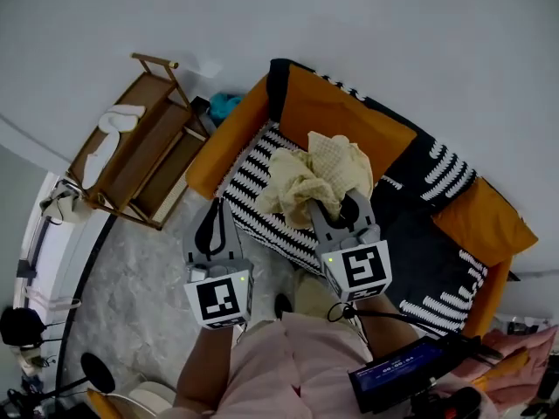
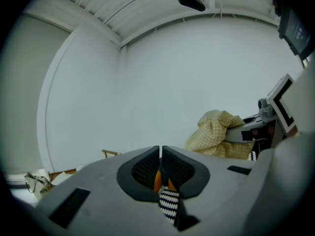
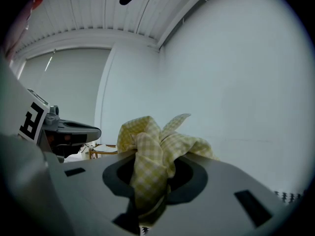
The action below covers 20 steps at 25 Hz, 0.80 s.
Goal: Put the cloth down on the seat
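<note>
A crumpled yellow checked cloth (image 1: 314,178) hangs bunched above the sofa seat (image 1: 262,201), which has a black-and-white striped cover. My right gripper (image 1: 336,206) is shut on the cloth; in the right gripper view the cloth (image 3: 152,156) bulges up out of the jaws. My left gripper (image 1: 212,225) is lower left, over the seat's front edge, shut with nothing in it. In the left gripper view its jaws stand pressed together (image 2: 161,168), and the cloth (image 2: 220,134) shows at the right in the other gripper.
The sofa has orange cushions (image 1: 345,116) and an orange armrest (image 1: 229,136). A wooden rack (image 1: 131,147) with white items stands to the left on the grey marbled floor (image 1: 131,278). Black gear and a device with a blue screen (image 1: 397,375) sit low right.
</note>
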Available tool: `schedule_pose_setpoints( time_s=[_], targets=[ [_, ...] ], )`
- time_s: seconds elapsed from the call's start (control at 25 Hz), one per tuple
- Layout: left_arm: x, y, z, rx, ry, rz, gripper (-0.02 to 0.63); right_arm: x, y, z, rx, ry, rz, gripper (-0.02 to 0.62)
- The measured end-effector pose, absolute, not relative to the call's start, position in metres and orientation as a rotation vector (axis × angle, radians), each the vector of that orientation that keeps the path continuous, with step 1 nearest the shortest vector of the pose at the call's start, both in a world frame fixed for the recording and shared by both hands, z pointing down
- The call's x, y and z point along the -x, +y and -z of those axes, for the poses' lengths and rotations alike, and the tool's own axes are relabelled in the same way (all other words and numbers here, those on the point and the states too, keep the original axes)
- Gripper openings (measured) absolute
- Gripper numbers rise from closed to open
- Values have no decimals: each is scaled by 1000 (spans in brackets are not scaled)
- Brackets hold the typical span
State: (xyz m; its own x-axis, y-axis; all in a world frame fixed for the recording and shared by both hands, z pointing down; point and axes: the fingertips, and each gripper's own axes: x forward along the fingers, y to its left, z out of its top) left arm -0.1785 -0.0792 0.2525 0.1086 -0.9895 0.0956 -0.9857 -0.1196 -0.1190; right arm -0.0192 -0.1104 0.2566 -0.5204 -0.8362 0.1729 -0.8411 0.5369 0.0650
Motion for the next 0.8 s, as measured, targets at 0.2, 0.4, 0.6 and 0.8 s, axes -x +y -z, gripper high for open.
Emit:
schedule_pose_setpoints(
  time_s=[0.2, 0.4, 0.6, 0.8],
  targets=[
    [173, -120, -280, 2364, 2085, 299, 25, 19, -150, -287, -1380, -2561, -111, 101],
    [179, -158, -310, 2390, 2146, 346, 25, 21, -190, -323, -1328, -2520, -182, 101],
    [179, -191, -341, 2411, 2159, 379, 25, 20, -224, -364, -1294, -2482, -239, 103],
    [172, -213, -377, 2467, 2158, 458, 25, 15, -250, -408, -1270, -2432, -315, 104]
  ],
)
